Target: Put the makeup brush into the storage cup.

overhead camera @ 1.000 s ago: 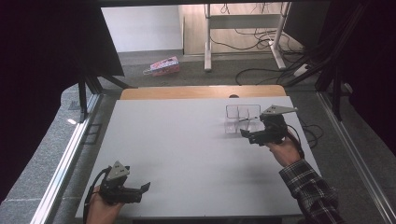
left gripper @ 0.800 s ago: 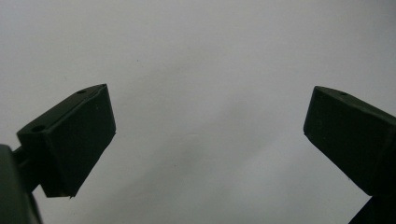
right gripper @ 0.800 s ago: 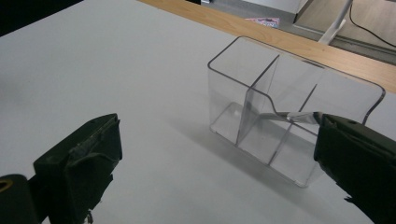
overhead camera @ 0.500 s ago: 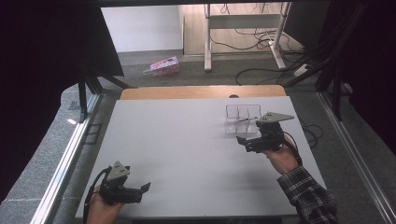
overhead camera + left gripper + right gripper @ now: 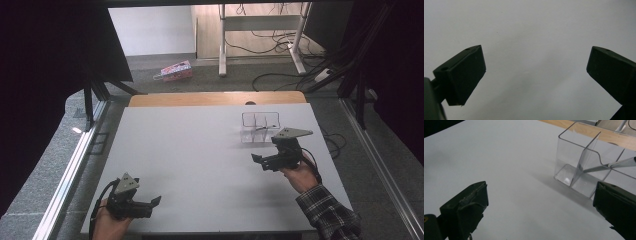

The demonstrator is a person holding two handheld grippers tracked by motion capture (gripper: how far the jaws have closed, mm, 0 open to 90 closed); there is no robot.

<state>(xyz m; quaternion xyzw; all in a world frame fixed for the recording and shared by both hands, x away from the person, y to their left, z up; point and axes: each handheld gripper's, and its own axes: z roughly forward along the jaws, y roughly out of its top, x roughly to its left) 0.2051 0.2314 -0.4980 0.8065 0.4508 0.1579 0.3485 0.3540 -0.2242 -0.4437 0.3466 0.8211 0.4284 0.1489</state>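
1. Clear acrylic organiser (image 5: 260, 127): transparent, partitioned into compartments, a thin pen-like rod (image 5: 610, 165) leaning inside; stands on white table (image 5: 200, 160).
2. Right gripper (image 5: 259, 161): just in front of organiser, jaws wide (empty).
3. Left gripper (image 5: 152, 202): well apart from organiser, jaws wide.

The white table (image 5: 200, 150) is evenly and brightly lit from above in the high view, while dark curtains at both sides are lost in near-black. Soft, short shadows are cast beneath the right gripper (image 5: 257, 161) and the clear plastic organizer (image 5: 260, 127). In the left gripper view the tabletop (image 5: 531, 37) is rendered as a featureless grey gradient, darker toward the lower corners, possibly from vignetting. In the right gripper view the organizer (image 5: 584, 170) is sharp, with faint glare on its walls and a diffuse shadow at its base; the near jaws are slightly blurred.
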